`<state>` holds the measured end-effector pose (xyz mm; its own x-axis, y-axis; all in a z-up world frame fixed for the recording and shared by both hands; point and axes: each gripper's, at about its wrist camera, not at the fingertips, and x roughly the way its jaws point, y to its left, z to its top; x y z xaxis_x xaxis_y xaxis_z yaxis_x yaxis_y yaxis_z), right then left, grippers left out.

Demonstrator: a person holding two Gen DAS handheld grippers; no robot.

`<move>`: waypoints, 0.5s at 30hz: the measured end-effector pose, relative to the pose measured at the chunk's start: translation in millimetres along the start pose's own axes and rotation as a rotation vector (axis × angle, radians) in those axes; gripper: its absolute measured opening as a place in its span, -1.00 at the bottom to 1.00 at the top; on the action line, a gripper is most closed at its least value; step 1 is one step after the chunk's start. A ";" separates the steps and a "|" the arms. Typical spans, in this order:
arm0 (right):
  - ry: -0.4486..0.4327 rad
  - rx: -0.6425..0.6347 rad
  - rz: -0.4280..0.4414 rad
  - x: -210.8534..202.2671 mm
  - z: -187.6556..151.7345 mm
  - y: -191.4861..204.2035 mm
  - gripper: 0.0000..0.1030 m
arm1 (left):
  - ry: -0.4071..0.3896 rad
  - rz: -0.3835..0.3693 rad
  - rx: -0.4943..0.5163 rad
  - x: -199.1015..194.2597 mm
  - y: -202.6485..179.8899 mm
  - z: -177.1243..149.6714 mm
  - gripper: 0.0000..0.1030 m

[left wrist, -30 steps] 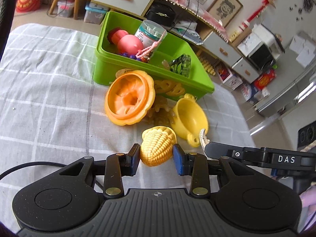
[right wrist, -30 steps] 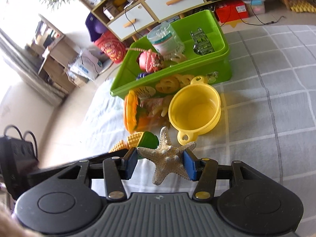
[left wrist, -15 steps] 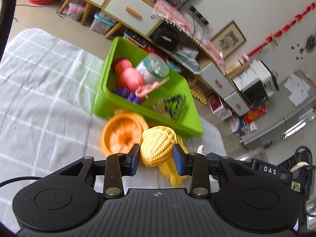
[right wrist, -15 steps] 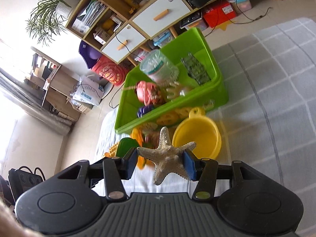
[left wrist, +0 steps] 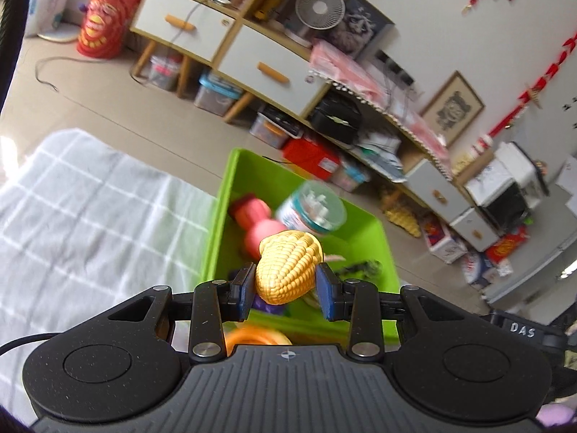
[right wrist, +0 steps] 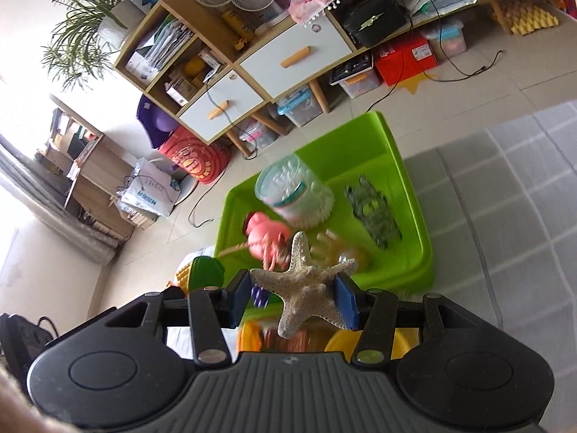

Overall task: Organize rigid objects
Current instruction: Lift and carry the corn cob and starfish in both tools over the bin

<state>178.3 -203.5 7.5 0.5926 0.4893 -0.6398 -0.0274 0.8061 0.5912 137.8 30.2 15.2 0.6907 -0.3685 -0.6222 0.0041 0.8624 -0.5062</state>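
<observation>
Left wrist view: the left gripper [left wrist: 285,287] is clamped on a yellow toy corn cob [left wrist: 288,269], its 2 blue pads pressed against the cob's sides, and the cob hangs in the air in front of the green bin [left wrist: 375,231], which sits on a grey checked cloth [left wrist: 90,216]. Inside the bin lie a pink toy [left wrist: 252,223] and a clear round tub with a teal band [left wrist: 312,211], both blurred. An orange piece [left wrist: 258,337] shows just under the jaws, near the bin's front wall. Right wrist view: the right gripper [right wrist: 294,296] is closed on a pale starfish [right wrist: 306,285], 2 of its arms caught between the blue pads, 1 arm pointing up and 1 down. The starfish is held clear of the cloth, in front of the same green bin, where a dark green openwork piece [right wrist: 373,214] lies flat on the floor of the bin beside the tub. A yellow bowl [right wrist: 396,346] and a green-and-yellow toy [right wrist: 202,270] sit outside the bin, close to its near wall, partly hidden by the gripper body
</observation>
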 end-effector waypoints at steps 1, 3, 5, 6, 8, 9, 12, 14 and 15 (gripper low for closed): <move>-0.001 0.003 -0.006 3.9 2.9 -0.9 -0.41 | -0.003 0.021 0.010 4.5 -1.6 1.6 -0.21; -0.002 0.008 -0.019 12.5 9.4 -2.0 -0.41 | -0.010 0.062 0.038 13.3 -4.9 3.1 -0.21; -0.001 0.014 -0.032 21.1 15.1 -3.6 -0.41 | -0.011 0.091 0.060 21.0 -6.6 4.1 -0.21; 0.001 0.015 -0.039 24.9 17.7 -4.3 -0.41 | -0.009 0.100 0.067 25.0 -6.5 4.2 -0.21; 0.005 0.013 -0.058 33.0 22.0 -5.5 -0.41 | -0.003 0.114 0.080 32.0 -7.0 3.2 -0.21; 0.008 0.011 -0.067 36.9 23.6 -5.9 -0.41 | 0.000 0.120 0.085 35.6 -8.1 2.6 -0.21; 0.020 0.002 -0.089 45.6 26.4 -6.3 -0.41 | 0.011 0.124 0.095 43.7 -5.9 1.1 -0.21; 0.028 -0.007 -0.098 50.2 26.8 -6.5 -0.41 | 0.016 0.131 0.096 48.0 -5.2 0.1 -0.21; 0.032 -0.011 -0.101 52.5 27.0 -6.7 -0.41 | 0.018 0.131 0.097 48.9 -4.6 0.3 -0.21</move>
<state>231.4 -192.1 -16.8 0.5672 0.4151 -0.7114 0.0227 0.8555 0.5173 171.7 8.3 -12.7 0.6765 -0.2566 -0.6903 -0.0145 0.9325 -0.3609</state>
